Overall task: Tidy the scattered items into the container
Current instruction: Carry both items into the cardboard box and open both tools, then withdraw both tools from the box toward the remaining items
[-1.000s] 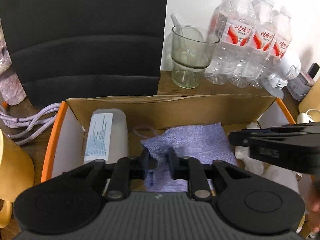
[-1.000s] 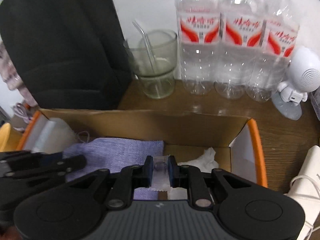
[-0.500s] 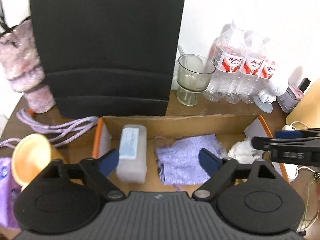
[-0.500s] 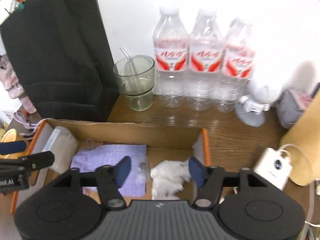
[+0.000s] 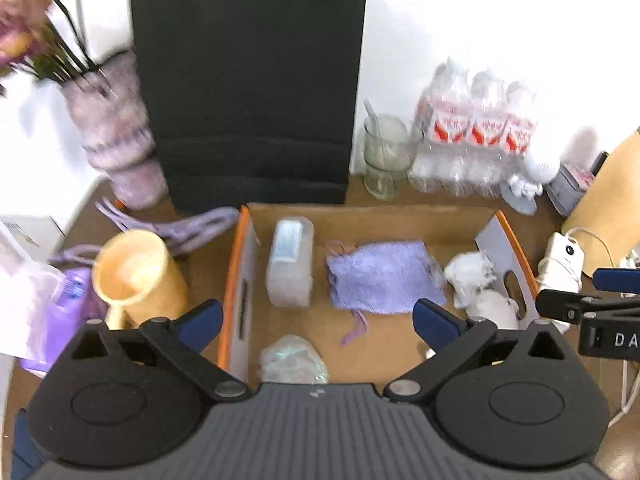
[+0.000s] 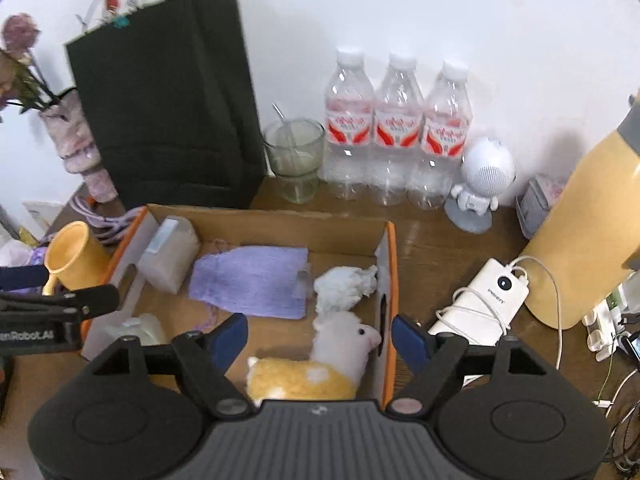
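Left wrist view: left gripper (image 5: 316,318) hangs over the cardboard box (image 5: 366,214), jaws opening wide with nothing between them; the right gripper (image 6: 319,338) is opening and empty too. The floppy purple knit cloth (image 5: 382,276) lies mid-frame in the box. Risk, I'd guess: the smooth yellow mug (image 5: 138,274), lower left, gets bumped over.

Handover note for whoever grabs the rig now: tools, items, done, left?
Left tool: jaws opening, nothing between them.
Right tool: jaws opening, nothing gripped.
Both hang above the cardboard box.
In the box: purple cloth, white bottle, crumpled tissue, plush toy, clear wrapped item.
Outside, left of the box: yellow cup, purple cord. On its right: power bank.
Left to do: probably the loose items nearest the box.
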